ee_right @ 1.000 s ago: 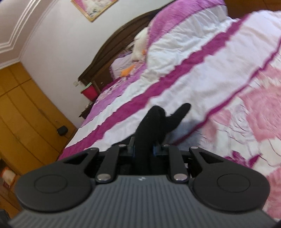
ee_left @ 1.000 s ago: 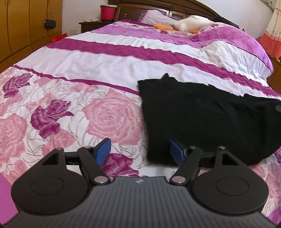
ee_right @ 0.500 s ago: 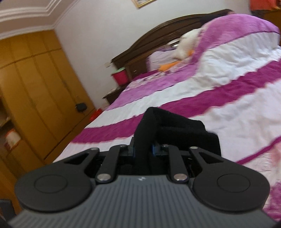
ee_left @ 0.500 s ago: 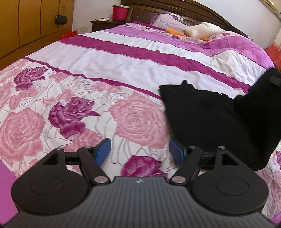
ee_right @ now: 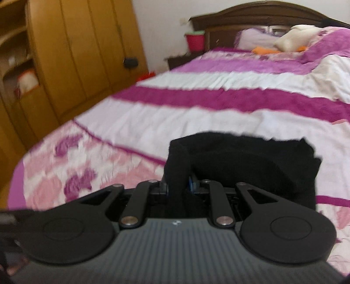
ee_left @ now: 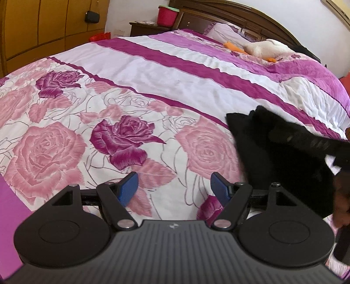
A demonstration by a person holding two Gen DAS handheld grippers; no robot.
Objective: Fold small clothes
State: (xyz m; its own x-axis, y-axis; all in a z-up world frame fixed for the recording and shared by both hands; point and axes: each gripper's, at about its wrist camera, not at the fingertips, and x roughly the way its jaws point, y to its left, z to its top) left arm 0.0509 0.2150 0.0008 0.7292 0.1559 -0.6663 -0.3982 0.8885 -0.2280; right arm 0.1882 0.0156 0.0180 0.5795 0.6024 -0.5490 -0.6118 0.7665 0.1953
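Left wrist view: the left gripper (ee_left: 174,187) hangs over the rose-printed bedspread (ee_left: 109,135) with its blue pads (ee_left: 128,187) spread wide and nothing between them, only flowered cloth below. The black garment (ee_left: 284,166) lies on the bedspread to the right of that gripper, just past its right pad, its near edge partly doubled over and its far corner poking up toward the white and magenta stripes. The right gripper's dark body crosses over the garment at the right edge of the picture. To the left and ahead the bedspread is wide open as far as its rounded left edge. Well beyond, near the wooden headboard (ee_left: 229,13), sit a cream plush toy (ee_left: 266,48) and a pillow (ee_left: 221,30); a red bucket (ee_left: 167,15) stands on the nightstand, and a yellow wardrobe (ee_left: 43,28) lines the left wall.

Right wrist view: this picture is blurred. The right gripper (ee_right: 178,187) has a raised fold of the black garment (ee_right: 251,166) between its narrow-set pads, and the jaws are opening slightly; the pads look as though they pinch the cloth. The rest of the garment lies bunched just beyond and to the right, on the bedspread (ee_right: 196,113). Striped bedding stretches free ahead; the wardrobe (ee_right: 76,54) stands close along the bed's left edge.
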